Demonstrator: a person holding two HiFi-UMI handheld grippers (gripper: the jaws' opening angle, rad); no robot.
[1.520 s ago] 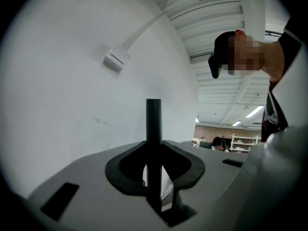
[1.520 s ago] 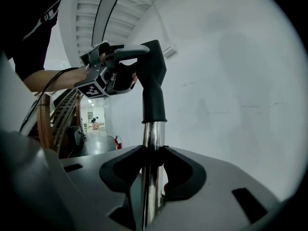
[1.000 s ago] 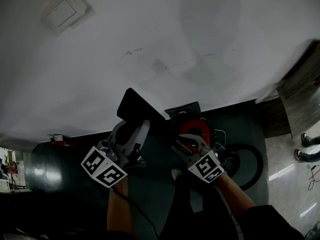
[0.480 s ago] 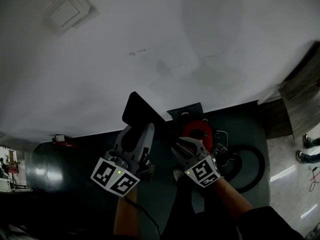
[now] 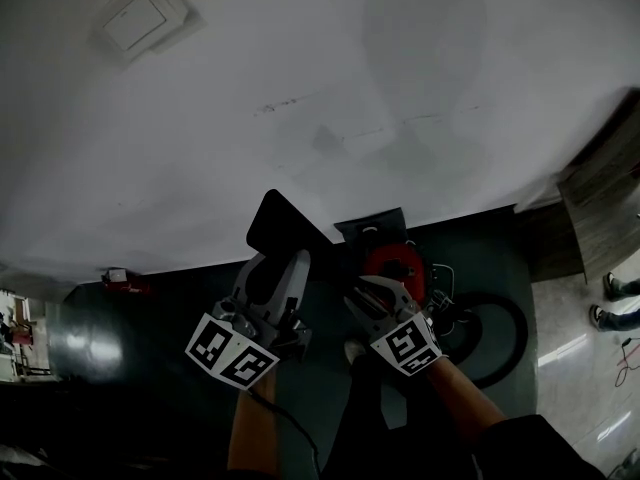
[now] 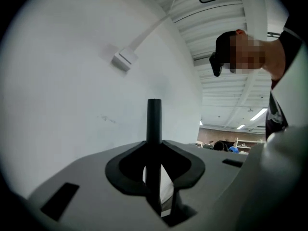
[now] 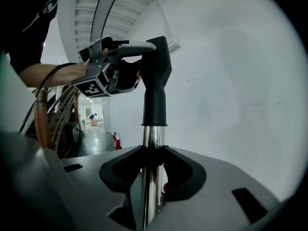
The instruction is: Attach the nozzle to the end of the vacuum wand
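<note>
In the right gripper view the chrome vacuum wand [image 7: 153,143] stands upright between the jaws of my right gripper [image 7: 153,170], which is shut on it. The black nozzle [image 7: 155,81] sits with its neck over the wand's top end. My left gripper [image 7: 115,71] grips the nozzle's upper part from the left. The left gripper view shows the nozzle's thin black edge [image 6: 154,124] clamped in my left gripper [image 6: 155,167]. From the head view the nozzle [image 5: 285,223] is a dark flat piece ahead of the left gripper [image 5: 280,268], with the right gripper [image 5: 372,293] close beside it.
A white wall [image 5: 330,88] with a switch box [image 5: 140,23] fills the space ahead. The red vacuum body [image 5: 395,265] and its black hose [image 5: 500,333] lie on the dark floor under the right gripper. A person's feet [image 5: 610,298] stand at the far right.
The left gripper, with the nozzle, has shifted slightly towards the right gripper. Both grips are unchanged.
</note>
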